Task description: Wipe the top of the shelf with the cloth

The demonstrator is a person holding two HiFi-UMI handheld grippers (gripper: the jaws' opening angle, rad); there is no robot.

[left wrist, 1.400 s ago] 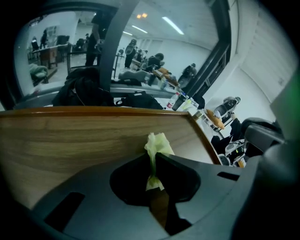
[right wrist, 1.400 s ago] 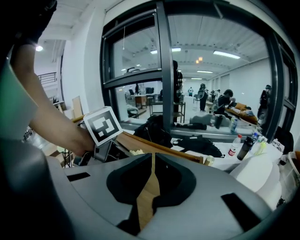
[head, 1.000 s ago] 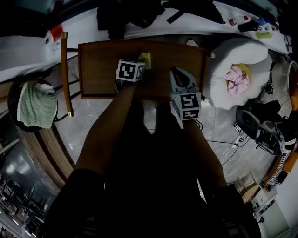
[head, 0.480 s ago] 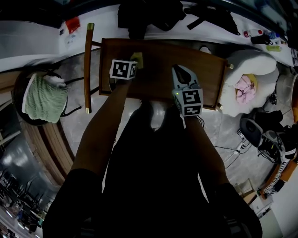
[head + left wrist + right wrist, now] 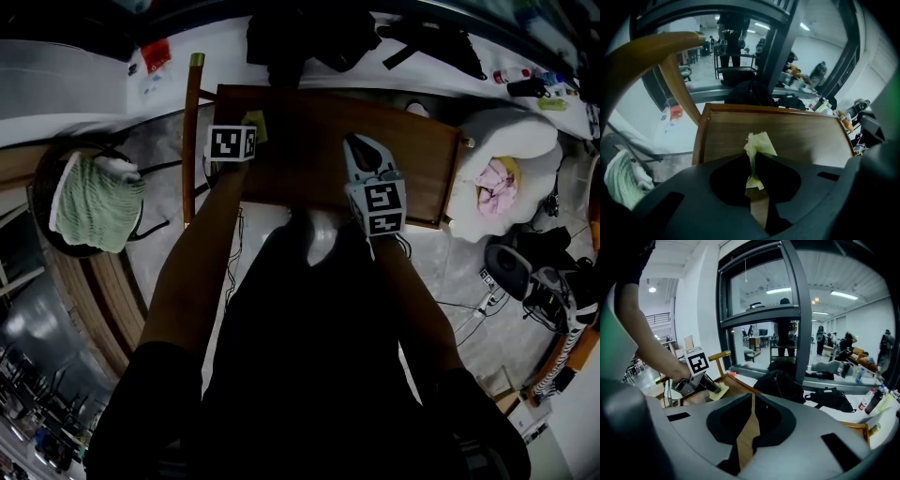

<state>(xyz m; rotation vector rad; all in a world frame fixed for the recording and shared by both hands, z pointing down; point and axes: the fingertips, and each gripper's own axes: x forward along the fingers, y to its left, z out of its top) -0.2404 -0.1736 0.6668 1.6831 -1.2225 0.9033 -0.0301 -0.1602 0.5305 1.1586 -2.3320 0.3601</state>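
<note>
**Cloth pinched at the shelf's far left corner, right gripper idle**

The left gripper (image 5: 247, 132) reaches to the far left part of the shelf top (image 5: 309, 141), and its jaws are clenched on the cloth (image 5: 255, 124). The left gripper view shows the grip plainly. The two dark jaws meet on a thin fold of the fabric, with a tuft standing out past the tips and a shorter tail hanging below them. Holding it by a narrow pinch leaves loose material free at the front, which is probably meant to drag across the wood as the gripper moves. Starting near the left rim suggests a pass that runs along the board toward the right.

The right gripper (image 5: 360, 143) sits over the near middle of the shelf, well apart from the cloth. Its jaws are closed with nothing between them, and only a sliver of brown wood shows through the slit in the right gripper view. It appears to be parked out of the wiping path rather than steadying anything.

The cloth is small, pale yellow-green and crumpled, soft enough to bunch into pleats where it is gripped. Whether it presses flat on the surface or merely brushes it cannot be told. The shelf top is a dark brown wooden board with a slightly raised edge, bare apart from the cloth.
</note>
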